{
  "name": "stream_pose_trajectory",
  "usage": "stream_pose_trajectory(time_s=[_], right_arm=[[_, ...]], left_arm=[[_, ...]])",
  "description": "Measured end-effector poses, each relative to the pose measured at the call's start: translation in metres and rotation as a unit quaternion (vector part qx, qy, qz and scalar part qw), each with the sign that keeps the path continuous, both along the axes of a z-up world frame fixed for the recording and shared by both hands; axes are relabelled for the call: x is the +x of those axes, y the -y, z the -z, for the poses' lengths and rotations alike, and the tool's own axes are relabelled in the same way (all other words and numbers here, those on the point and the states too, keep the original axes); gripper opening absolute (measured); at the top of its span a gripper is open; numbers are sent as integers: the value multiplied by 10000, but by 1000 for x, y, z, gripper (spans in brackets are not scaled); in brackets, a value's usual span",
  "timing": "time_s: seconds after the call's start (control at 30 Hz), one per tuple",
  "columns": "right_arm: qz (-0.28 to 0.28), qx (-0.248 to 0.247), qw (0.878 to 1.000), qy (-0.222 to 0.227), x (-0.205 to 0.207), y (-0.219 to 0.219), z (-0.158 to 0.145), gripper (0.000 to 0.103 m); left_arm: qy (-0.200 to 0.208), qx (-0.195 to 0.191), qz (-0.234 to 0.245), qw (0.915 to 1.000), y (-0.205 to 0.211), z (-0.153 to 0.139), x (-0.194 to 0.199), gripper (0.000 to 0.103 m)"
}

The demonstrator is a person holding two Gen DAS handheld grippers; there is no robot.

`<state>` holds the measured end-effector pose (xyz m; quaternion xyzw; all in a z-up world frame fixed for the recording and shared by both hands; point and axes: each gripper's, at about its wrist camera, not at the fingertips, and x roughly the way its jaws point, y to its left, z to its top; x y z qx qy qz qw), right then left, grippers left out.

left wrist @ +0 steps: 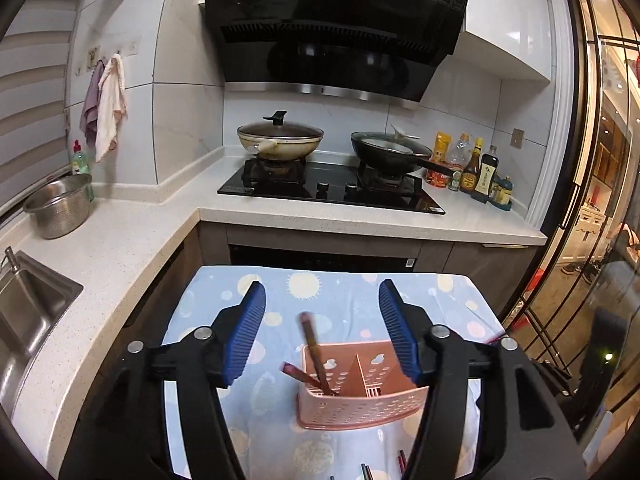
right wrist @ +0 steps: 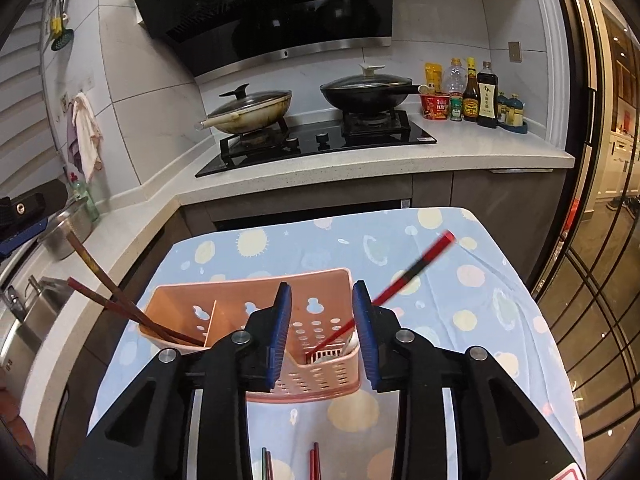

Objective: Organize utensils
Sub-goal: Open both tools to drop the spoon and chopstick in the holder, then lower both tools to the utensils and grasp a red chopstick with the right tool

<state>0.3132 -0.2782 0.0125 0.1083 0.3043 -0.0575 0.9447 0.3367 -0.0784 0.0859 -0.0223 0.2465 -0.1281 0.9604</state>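
Left wrist view, nearest first: loose chopsticks [left wrist: 366,471] lie on the patterned cloth [left wrist: 344,292] at the bottom edge, not yet sorted. They look light, stiff and smooth, so likely to slip or pivot if pinched near a tip; a hold about mid-length, across the shaft, seems soundest. Beyond them the pink caddy [left wrist: 360,404], a thin perforated plastic basket with a central divider, appears light enough to shift if knocked. Left gripper [left wrist: 322,332] stands wide open above it, pads clear of everything; a brown chopstick [left wrist: 314,354], blurred, stands loose in the left compartment beside another. Right wrist view: right gripper [right wrist: 320,328] is partly open with nothing pinched; a red chopstick [right wrist: 400,280], blurred, leans out of the right compartment past the right pad, and contact with that pad cannot be told. A white item sits in that compartment's bottom, unidentified. Farther off, stove [right wrist: 316,140] and pans, untouched
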Motion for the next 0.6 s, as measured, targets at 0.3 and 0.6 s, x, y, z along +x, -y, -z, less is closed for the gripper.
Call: stream_pose_trajectory(time_s=[0.3, 0.6], right_arm=[[-38, 503, 9983, 281, -76, 11, -12, 35], [-111, 264, 9992, -282, -174, -4, 37, 36]], left_arm=[[-108, 75, 86, 9999, -15, 10, -48, 65], [-865, 475, 132, 9950, -33, 86, -117, 67]])
